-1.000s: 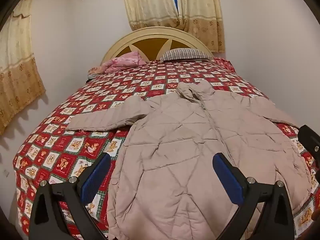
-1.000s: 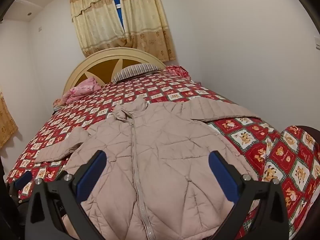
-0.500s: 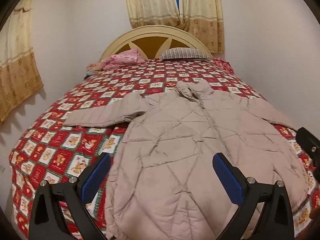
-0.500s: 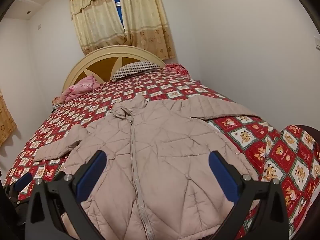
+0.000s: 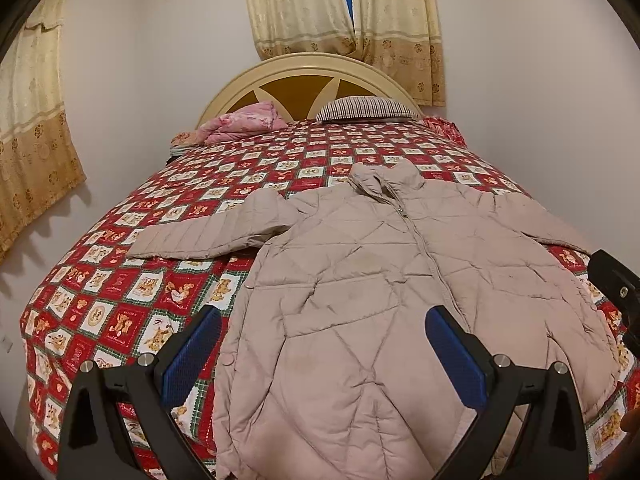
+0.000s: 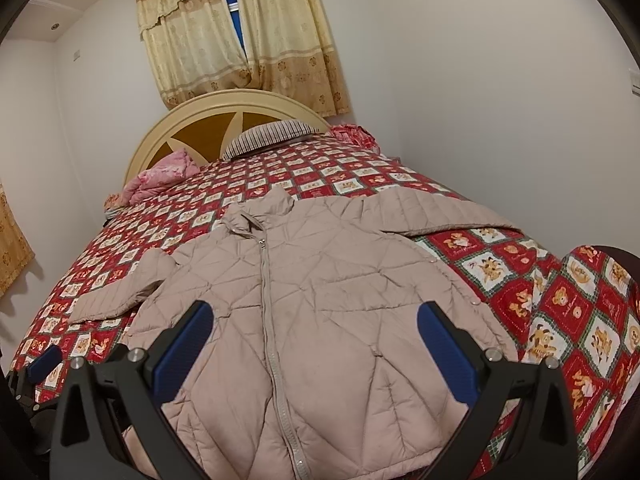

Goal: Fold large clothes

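Bedroom setup: white walls, yellowish curtains (image 5: 344,20) behind a round cream headboard (image 5: 308,80), and a bed covered with a red patchwork bedspread (image 5: 120,300) full of little bear squares. Up by the headboard sit a striped pillow (image 5: 366,109) and a bunched pink blanket (image 5: 244,122).

Spread flat on the bedspread, front up and zipped, is a beige quilted jacket (image 5: 380,300), collar toward the headboard, hem at the foot edge, one sleeve reaching toward each side edge.

Left gripper (image 5: 322,354) hovers over the hem on the left half of the jacket, fingers spread wide, nothing between the blue pads (image 5: 192,360). Right gripper (image 6: 312,346) does the same over the middle of the hem, straddling the zipper, wide apart and holding nothing.

Bottom of the hem is cut off by both views, so can't tell whether it hangs over the foot edge. Right sleeve's cuff is out of sight in the left view.
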`<action>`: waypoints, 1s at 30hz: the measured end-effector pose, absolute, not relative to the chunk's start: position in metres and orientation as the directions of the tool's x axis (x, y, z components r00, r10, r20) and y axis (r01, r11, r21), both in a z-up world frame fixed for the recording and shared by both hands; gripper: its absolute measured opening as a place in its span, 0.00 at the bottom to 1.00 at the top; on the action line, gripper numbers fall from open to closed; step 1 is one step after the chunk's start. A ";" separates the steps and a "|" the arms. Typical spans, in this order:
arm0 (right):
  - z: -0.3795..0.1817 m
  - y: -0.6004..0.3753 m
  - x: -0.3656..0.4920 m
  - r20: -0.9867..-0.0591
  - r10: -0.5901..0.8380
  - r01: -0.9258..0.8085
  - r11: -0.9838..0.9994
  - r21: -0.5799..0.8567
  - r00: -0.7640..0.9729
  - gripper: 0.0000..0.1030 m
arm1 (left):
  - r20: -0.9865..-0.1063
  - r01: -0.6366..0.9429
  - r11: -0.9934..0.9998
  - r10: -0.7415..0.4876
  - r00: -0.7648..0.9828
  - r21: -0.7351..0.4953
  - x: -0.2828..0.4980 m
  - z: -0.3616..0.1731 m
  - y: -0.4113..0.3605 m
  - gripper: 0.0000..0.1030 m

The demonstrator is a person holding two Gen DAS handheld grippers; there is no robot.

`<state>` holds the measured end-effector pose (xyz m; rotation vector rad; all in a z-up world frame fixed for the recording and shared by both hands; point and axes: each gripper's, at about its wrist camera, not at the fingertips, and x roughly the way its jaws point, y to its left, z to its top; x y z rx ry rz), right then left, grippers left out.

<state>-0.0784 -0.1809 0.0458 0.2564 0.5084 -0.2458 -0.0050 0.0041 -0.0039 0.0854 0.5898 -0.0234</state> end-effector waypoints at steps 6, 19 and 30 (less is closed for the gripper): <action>0.045 -0.180 -0.079 -0.512 -0.163 0.293 0.938 0.183 0.843 1.00 | -0.560 0.043 0.997 0.002 0.829 0.066 -0.006 -0.005 0.004 0.99; 0.043 -0.180 -0.078 -0.514 -0.162 0.293 0.938 0.185 0.842 1.00 | -0.563 0.041 0.997 0.003 0.826 0.065 -0.006 -0.008 0.004 0.99; 0.043 -0.180 -0.077 -0.516 -0.160 0.293 0.938 0.186 0.841 1.00 | -0.566 0.039 0.997 0.003 0.824 0.062 -0.006 -0.010 0.005 0.99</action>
